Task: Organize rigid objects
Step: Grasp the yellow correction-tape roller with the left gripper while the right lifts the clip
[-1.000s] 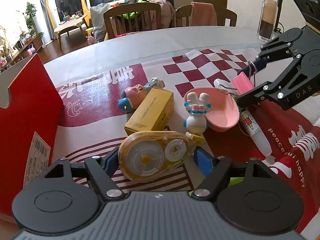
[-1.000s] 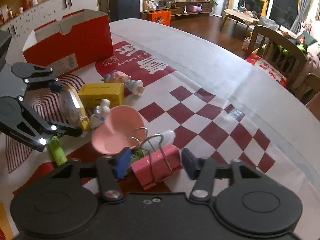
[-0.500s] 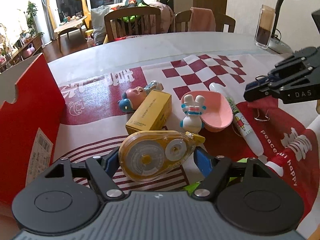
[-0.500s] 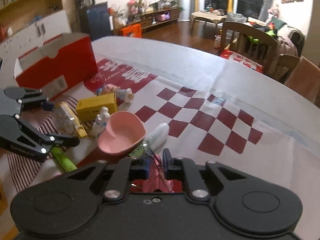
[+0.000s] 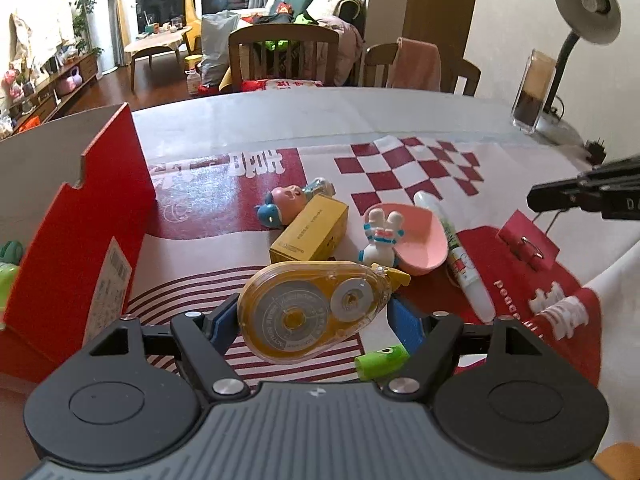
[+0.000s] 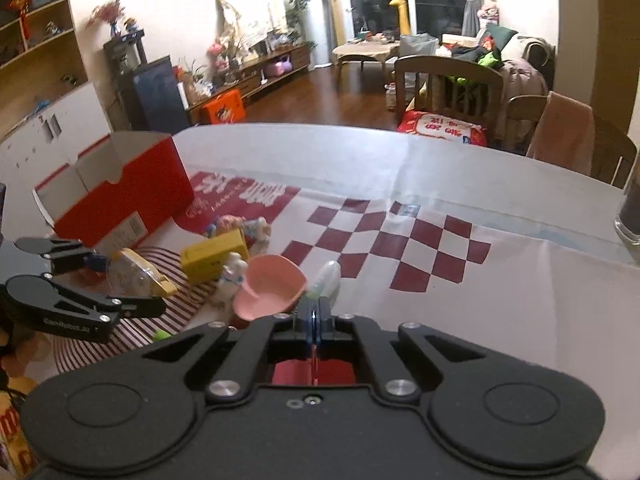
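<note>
Red box [image 5: 80, 240] stands open at the left, clutter mid-table. Left gripper [image 5: 316, 316] is clamped on the tape dispenser [image 5: 312, 308], lifted just clear of the yellow carton [image 5: 310, 230]; it's held by its ends and could, I'd judge, swivel and drop short of the box. Right gripper [image 6: 314, 314] has just pinched tight on the wire handle of the pink clip [image 5: 528, 238], which dangles below. That thin wire might slip, letting the clip swing loose.
</note>
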A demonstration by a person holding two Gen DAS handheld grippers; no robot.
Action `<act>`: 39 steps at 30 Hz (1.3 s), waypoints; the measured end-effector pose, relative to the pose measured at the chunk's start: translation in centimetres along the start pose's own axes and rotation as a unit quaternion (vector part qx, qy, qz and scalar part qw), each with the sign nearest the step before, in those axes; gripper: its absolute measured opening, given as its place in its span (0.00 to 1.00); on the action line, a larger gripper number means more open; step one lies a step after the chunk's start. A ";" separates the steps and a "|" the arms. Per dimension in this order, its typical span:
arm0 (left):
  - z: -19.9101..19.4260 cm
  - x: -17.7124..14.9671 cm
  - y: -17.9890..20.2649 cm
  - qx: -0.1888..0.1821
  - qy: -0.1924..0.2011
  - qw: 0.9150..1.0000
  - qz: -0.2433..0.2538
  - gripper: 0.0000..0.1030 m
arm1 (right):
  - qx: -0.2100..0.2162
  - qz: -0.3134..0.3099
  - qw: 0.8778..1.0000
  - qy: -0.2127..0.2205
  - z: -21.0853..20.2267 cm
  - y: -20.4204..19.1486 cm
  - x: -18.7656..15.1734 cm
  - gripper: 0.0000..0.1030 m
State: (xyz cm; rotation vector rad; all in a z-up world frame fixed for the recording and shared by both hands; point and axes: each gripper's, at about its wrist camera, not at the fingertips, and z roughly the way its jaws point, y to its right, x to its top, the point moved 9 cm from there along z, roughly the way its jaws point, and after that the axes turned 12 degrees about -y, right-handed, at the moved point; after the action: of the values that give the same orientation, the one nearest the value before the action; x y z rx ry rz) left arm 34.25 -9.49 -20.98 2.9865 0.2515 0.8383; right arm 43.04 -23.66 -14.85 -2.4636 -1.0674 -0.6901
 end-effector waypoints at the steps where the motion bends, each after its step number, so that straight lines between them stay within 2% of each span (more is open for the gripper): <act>1: -0.3 0.0 -0.1 -0.001 0.001 1.000 -0.002 0.75 | -0.001 0.005 1.000 0.002 -0.4 -0.3 0.1 0.01; 11: -5.0 0.1 -1.2 -0.021 0.019 0.999 -0.021 0.75 | 0.004 0.025 0.999 0.033 -4.4 -4.8 3.0 0.01; 20: -9.7 1.3 -4.1 -0.024 0.050 0.998 -0.018 0.75 | 0.008 0.009 0.999 0.049 -5.6 -10.5 7.2 0.01; 30: -13.5 2.0 -11.0 -0.027 0.071 0.997 -0.025 0.75 | 0.015 -0.024 0.998 0.063 -3.6 -19.4 12.1 0.01; 39: -15.0 2.3 -20.3 0.016 0.084 0.996 -0.028 0.75 | 0.018 -0.030 0.998 0.058 0.4 -25.8 15.3 0.01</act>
State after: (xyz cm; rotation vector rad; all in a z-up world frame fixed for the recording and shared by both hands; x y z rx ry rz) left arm 25.43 10.67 -8.46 2.9233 0.3550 1.0915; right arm 32.88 1.96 -2.97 -2.3389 -1.1032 -0.8133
